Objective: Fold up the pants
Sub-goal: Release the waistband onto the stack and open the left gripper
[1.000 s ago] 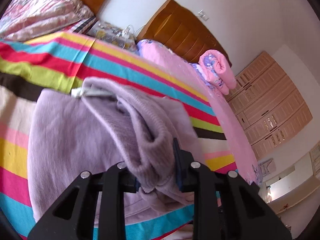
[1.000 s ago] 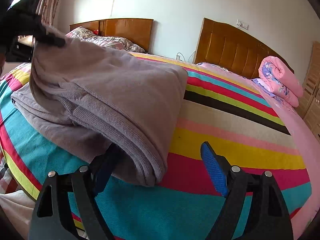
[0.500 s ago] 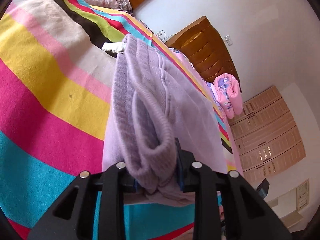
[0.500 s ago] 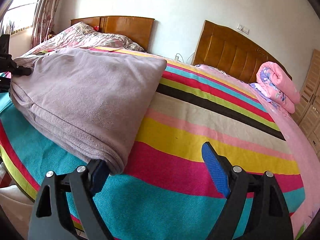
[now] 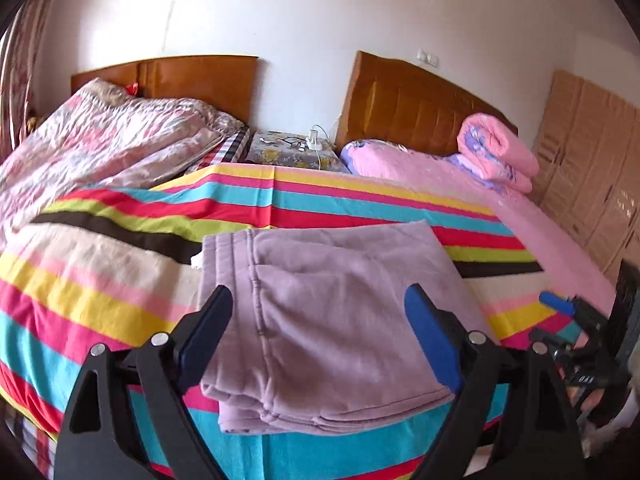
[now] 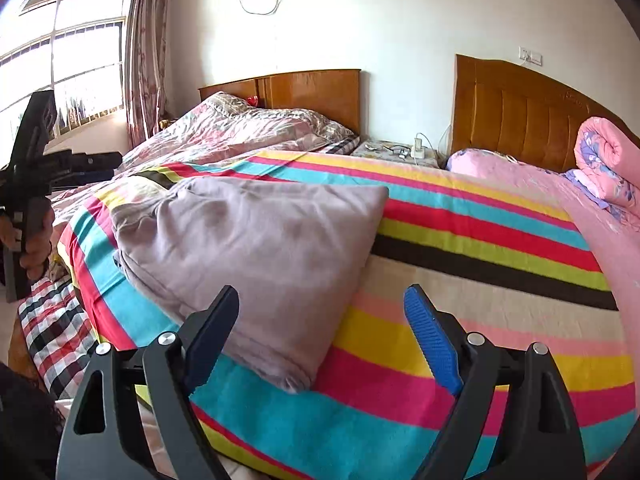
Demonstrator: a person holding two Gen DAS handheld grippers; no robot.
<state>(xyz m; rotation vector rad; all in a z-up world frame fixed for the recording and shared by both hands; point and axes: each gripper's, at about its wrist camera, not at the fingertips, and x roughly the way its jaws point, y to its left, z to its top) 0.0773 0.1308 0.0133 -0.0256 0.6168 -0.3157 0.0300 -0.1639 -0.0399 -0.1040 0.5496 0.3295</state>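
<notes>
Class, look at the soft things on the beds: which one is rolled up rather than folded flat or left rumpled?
The pink floral quilt by the right-hand headboard: it alone is rolled; the lilac pants lie folded flat.

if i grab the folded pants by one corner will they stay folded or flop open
Likely flop open: the pants are soft fleecy layers stacked loose, edges showing separate plies. Probably light, not slippery on the striped blanket. Sliding them flat may hold the fold better.

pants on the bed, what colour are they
The pants are a plain pale lilac-purple with no pattern; the left wrist view shows this best.
</notes>
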